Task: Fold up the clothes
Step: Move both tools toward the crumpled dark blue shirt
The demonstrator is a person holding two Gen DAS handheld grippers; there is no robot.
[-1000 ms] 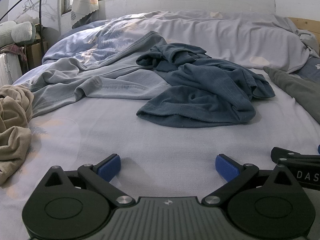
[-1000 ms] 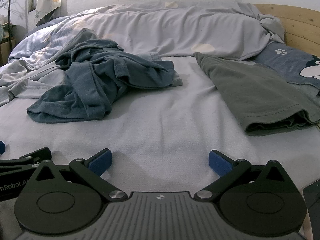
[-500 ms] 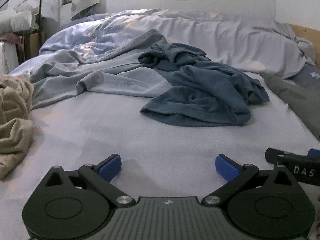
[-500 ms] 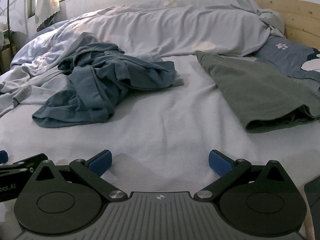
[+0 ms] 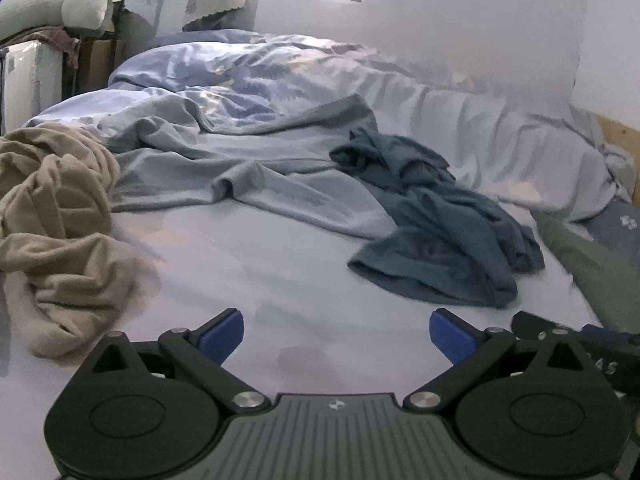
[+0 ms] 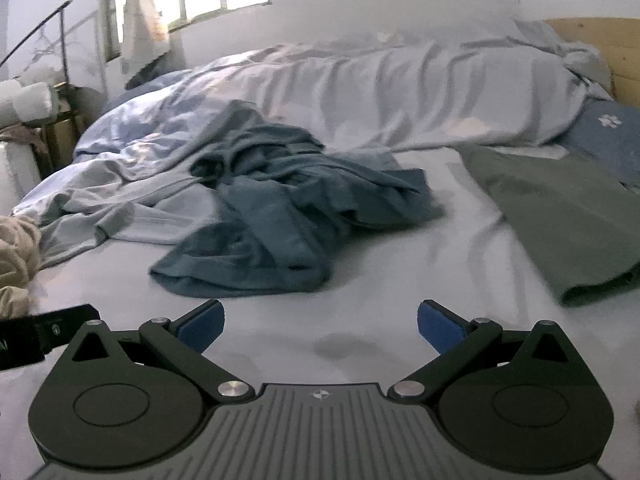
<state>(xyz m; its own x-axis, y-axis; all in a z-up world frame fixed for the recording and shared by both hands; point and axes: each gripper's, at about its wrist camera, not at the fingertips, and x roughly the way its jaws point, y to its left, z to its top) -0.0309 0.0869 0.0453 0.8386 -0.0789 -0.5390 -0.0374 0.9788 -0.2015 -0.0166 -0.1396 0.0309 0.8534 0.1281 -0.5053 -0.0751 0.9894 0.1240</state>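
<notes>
A crumpled dark blue garment [image 5: 440, 240] lies in the middle of the bed; it also shows in the right wrist view [image 6: 280, 216]. A pale blue-grey garment [image 5: 240, 176] lies spread behind and left of it. A beige garment [image 5: 52, 232] is bunched at the left. A folded grey-green garment [image 6: 560, 216] lies at the right. My left gripper [image 5: 336, 336] is open and empty over the bare sheet, short of the blue garment. My right gripper [image 6: 320, 324] is open and empty, just in front of the blue garment's near hem.
A rumpled pale duvet [image 6: 400, 92] runs along the back of the bed. A blue pillow [image 6: 608, 140] and wooden headboard [image 6: 592, 36] are at the right. A white cabinet [image 5: 28, 76] and a clothes rack [image 6: 60, 32] stand beyond the left bed edge.
Both views have swung left and pitched up. The beige garment now fills more of the left view, and the blue garment sits further right there. Both grippers stay open.
</notes>
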